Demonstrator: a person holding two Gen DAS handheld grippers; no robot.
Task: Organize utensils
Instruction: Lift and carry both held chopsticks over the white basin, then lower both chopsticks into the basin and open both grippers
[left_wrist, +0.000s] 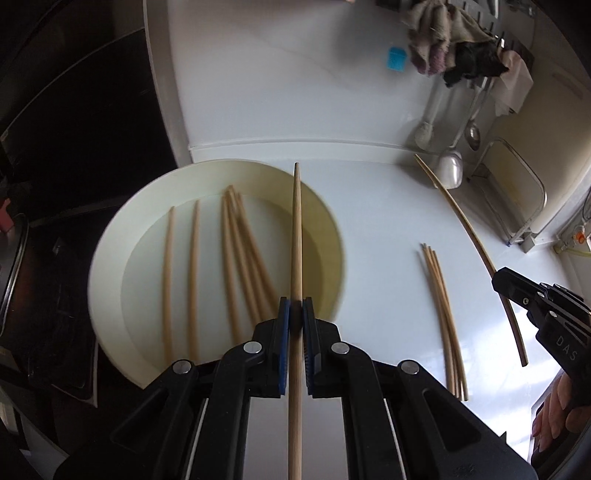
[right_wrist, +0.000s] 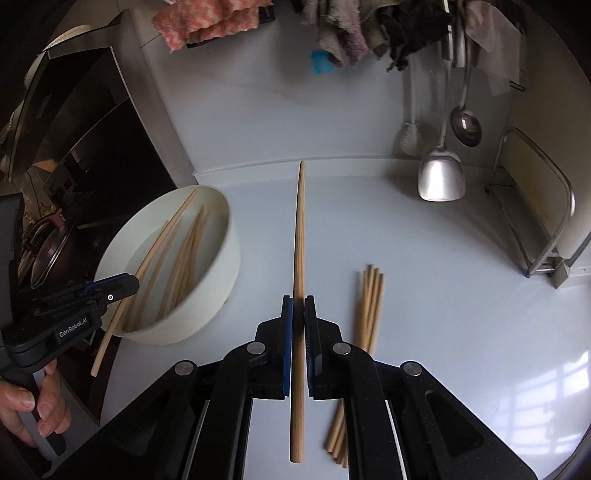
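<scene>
My left gripper (left_wrist: 296, 308) is shut on a wooden chopstick (left_wrist: 296, 236) that points forward above the white bowl (left_wrist: 110, 236). Several more chopsticks (left_wrist: 236, 258) lie inside that bowl. My right gripper (right_wrist: 298, 306) is shut on another chopstick (right_wrist: 299, 229), held over the white counter. A small bundle of chopsticks (right_wrist: 369, 306) lies on the counter to its right; the same bundle (left_wrist: 443, 314) shows in the left wrist view. The right gripper (left_wrist: 496, 284) with its chopstick (left_wrist: 465, 229) appears at the right edge of the left view, and the left gripper (right_wrist: 135, 284) beside the bowl (right_wrist: 221, 288) in the right view.
A metal spatula (right_wrist: 439, 177) and a ladle (right_wrist: 466, 127) hang against the back wall, with cloths (right_wrist: 207, 22) hung above. A metal rack (right_wrist: 546, 229) stands at the right. A dark stove area (right_wrist: 92, 147) lies left of the bowl. A hand (right_wrist: 33, 410) holds the left tool.
</scene>
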